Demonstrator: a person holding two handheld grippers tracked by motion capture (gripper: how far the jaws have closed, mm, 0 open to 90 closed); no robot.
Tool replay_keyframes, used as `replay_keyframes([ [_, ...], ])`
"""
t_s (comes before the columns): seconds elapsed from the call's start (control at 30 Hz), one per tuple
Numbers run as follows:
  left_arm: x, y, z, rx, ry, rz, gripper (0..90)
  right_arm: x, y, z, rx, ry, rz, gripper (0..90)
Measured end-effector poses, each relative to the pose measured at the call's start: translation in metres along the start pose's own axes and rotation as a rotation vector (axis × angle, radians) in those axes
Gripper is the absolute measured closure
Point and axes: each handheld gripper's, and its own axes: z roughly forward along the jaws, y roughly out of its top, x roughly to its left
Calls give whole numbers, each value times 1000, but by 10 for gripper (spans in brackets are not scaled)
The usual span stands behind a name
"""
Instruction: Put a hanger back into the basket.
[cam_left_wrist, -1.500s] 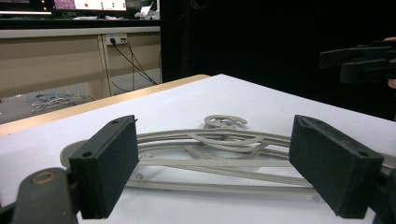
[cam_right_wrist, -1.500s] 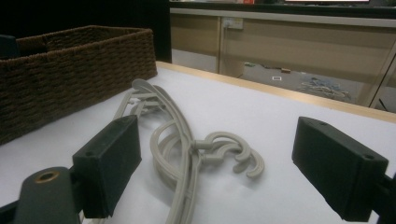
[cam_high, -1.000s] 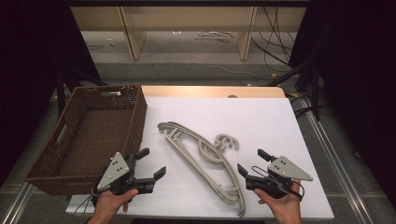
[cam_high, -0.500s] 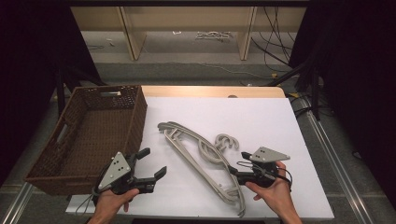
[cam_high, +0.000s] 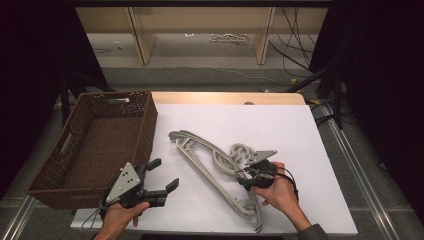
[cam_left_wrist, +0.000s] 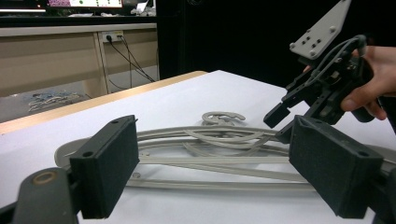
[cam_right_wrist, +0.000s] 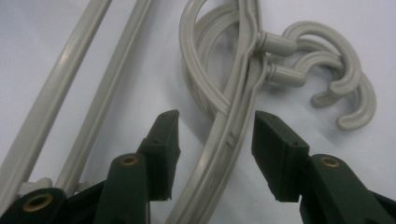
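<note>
Right gripper (cam_high: 246, 176): jaws straddle the curved arms of the grey hangers (cam_high: 215, 167) just below the hooks; they have just been closing, with the plastic between the pads but a gap on each side in the right gripper view, so no grip yet.
Left gripper (cam_high: 161, 176): held by the left hand (cam_high: 117, 220) above the near left part of the table (cam_high: 300, 130), jaws spread wide with nothing between them, pointing toward the hangers.
Hangers: stacked flat on the white tabletop, near its middle, running diagonally from the far left to the near right; hooks (cam_right_wrist: 334, 70) lie side by side, curling away from the right gripper.
Right hand (cam_high: 280, 192): wraps the gripper's body just beside the hangers' near end.
Basket (cam_high: 75, 150): brown wicker, at the table's left edge, well apart from the hangers.
</note>
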Motion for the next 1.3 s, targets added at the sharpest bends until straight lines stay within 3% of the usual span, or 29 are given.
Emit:
replay_keyframes([
  [0.2,0,0,1,2,-3,3,159,-3,2,10,64,1,38,599],
  [0.47,-1,0,1,3,-8,-1,160,-9,6,14,78,-18,68,652],
  [0.57,-1,0,1,8,-10,1,160,-7,8,13,74,-49,62,682],
  [0.7,-2,0,1,6,-14,7,160,-8,10,9,61,-57,64,748],
  [0.8,-2,0,1,5,-13,4,161,-7,12,7,42,-78,63,756],
  [0.87,-1,0,1,6,-14,7,161,-6,13,5,64,-74,56,757],
  [1.0,-2,0,1,5,-13,6,161,-3,16,0,56,-101,30,765],
  [1.03,-1,0,1,6,-14,8,161,-3,16,0,56,-101,30,765],
  [1.07,-2,0,1,5,-13,6,161,-1,18,-4,40,-114,64,773],
  [1.17,-1,0,1,4,-12,5,161,-2,19,-9,39,-110,60,780],
  [1.3,-1,1,1,3,-10,1,161,-3,22,-15,8,-144,60,800],
])
